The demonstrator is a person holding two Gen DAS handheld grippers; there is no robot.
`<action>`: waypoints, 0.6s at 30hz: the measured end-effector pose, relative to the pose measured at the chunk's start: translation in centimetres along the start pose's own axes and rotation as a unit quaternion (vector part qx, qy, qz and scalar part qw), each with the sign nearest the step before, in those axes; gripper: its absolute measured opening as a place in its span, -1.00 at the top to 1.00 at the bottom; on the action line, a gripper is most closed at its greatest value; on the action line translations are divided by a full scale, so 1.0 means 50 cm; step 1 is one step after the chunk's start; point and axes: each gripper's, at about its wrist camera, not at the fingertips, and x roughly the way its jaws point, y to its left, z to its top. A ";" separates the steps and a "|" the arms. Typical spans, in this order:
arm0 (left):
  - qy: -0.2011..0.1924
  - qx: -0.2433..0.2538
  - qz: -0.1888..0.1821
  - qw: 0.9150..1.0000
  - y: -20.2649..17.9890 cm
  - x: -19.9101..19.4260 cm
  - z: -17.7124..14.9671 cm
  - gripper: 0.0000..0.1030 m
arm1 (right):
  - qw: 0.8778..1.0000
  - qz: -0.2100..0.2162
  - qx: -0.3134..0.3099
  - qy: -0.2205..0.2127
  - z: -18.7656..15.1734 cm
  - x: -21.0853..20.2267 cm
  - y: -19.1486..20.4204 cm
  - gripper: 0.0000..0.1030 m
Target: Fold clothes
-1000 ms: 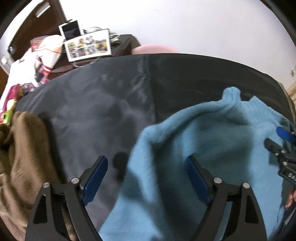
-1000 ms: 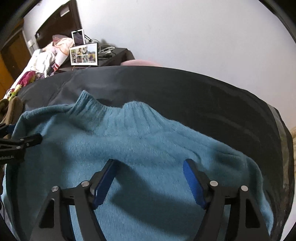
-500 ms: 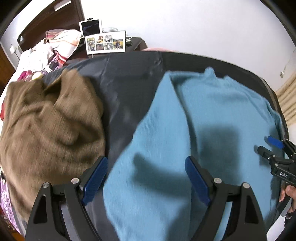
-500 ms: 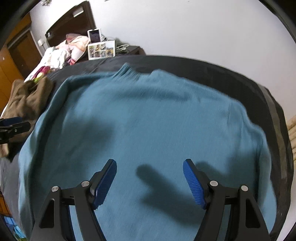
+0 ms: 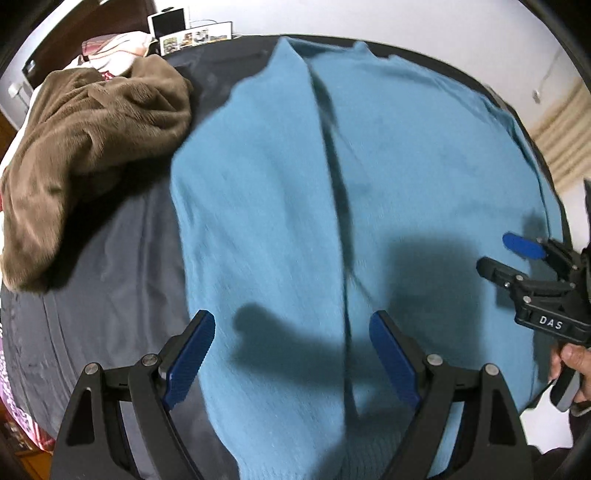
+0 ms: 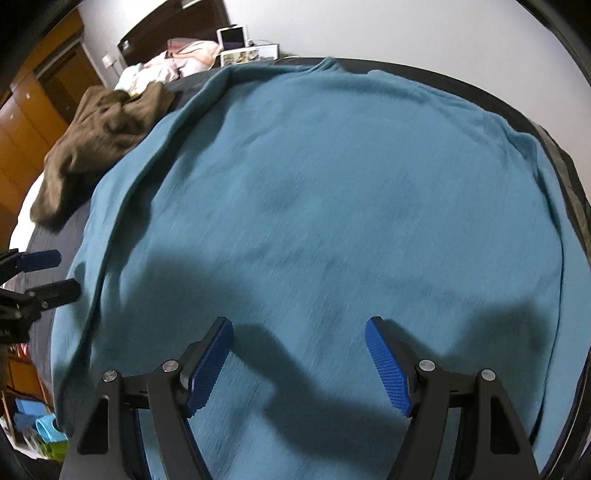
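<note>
sweater (image 5: 280, 206) hem: cut off btm edge | photos (image 6: 248, 55): too small | hand (image 5: 571, 360): partly cropped

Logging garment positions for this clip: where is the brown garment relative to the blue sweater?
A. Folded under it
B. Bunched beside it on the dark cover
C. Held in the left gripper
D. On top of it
B: the brown garment lies crumpled beside the sweater.

A home bedroom: dark bedsheet (image 5: 110, 258), wooden headboard (image 6: 173, 26), wardrobe doors (image 6: 26, 122).
</note>
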 end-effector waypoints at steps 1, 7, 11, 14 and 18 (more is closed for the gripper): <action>0.002 0.005 0.005 1.000 -0.008 0.007 -0.011 -0.72 | 1.000 -0.004 -0.006 -0.002 -0.010 -0.002 0.007 -0.48; -0.001 0.018 0.047 0.999 -0.029 0.038 -0.043 -0.72 | 1.000 -0.015 -0.020 -0.016 -0.052 -0.013 0.019 -0.49; -0.011 0.024 0.061 0.998 -0.021 0.041 -0.043 -0.66 | 0.999 -0.020 -0.024 -0.023 -0.066 -0.019 0.019 -0.49; -0.013 0.013 0.048 0.999 -0.002 0.035 -0.036 -0.18 | 0.999 -0.024 -0.027 -0.022 -0.067 -0.019 0.018 -0.50; -0.011 0.006 0.039 0.999 0.022 0.025 -0.017 0.63 | 0.999 -0.027 -0.023 -0.023 -0.061 -0.014 0.014 -0.53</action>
